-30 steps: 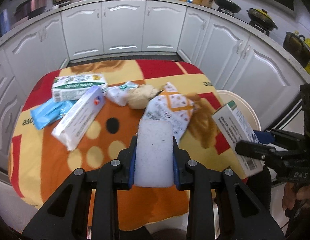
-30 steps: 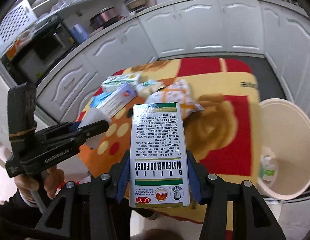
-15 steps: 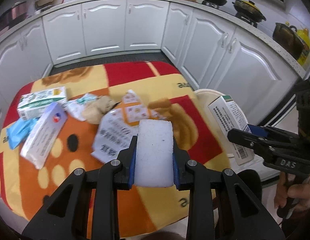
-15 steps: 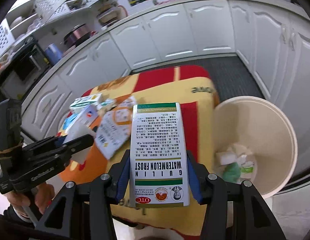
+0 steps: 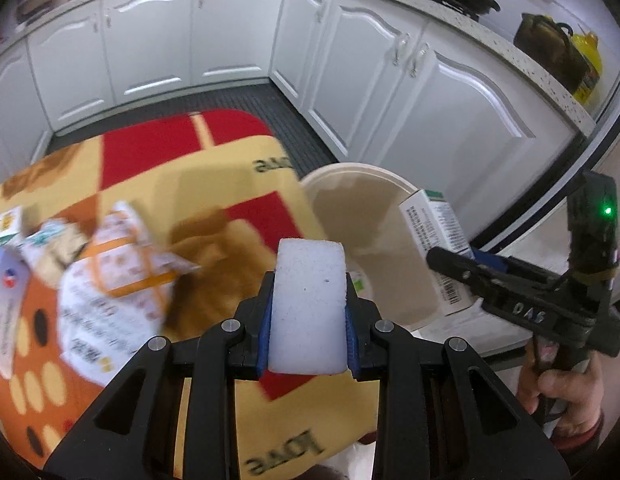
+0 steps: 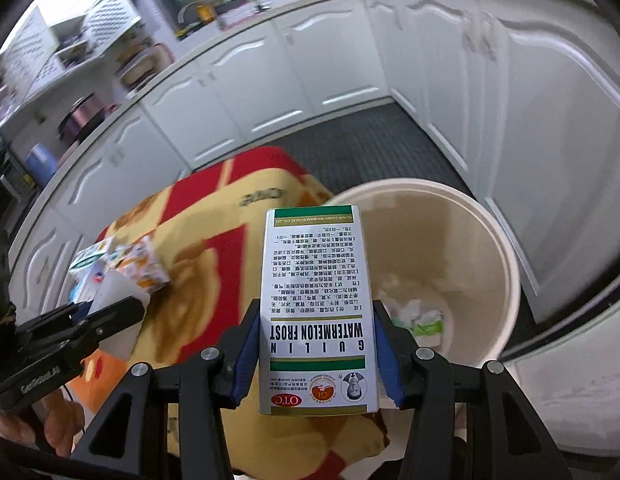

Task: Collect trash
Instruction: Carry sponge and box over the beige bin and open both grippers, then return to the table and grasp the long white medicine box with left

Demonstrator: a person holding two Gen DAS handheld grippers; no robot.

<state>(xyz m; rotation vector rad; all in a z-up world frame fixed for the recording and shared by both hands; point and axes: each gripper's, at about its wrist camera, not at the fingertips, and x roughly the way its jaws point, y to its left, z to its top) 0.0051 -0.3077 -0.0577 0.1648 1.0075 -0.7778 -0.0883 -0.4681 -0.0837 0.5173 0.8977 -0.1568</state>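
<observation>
I'm carrying trash to the bin (image 6: 506, 264): left gripper (image 5: 307, 312) clamping a white sponge (image 5: 307, 304), right gripper (image 6: 316, 356) clamping a medicine box (image 6: 316, 304). Next I'm needing both over the bin's mouth before releasing.

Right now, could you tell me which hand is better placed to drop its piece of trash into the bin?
Right, probably. The right gripper holds the medicine box with its far end at the bin opening; the left gripper's white sponge sits over the tablecloth.

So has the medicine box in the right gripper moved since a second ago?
Yes. The medicine box has swung from over the table toward the bin.
</observation>
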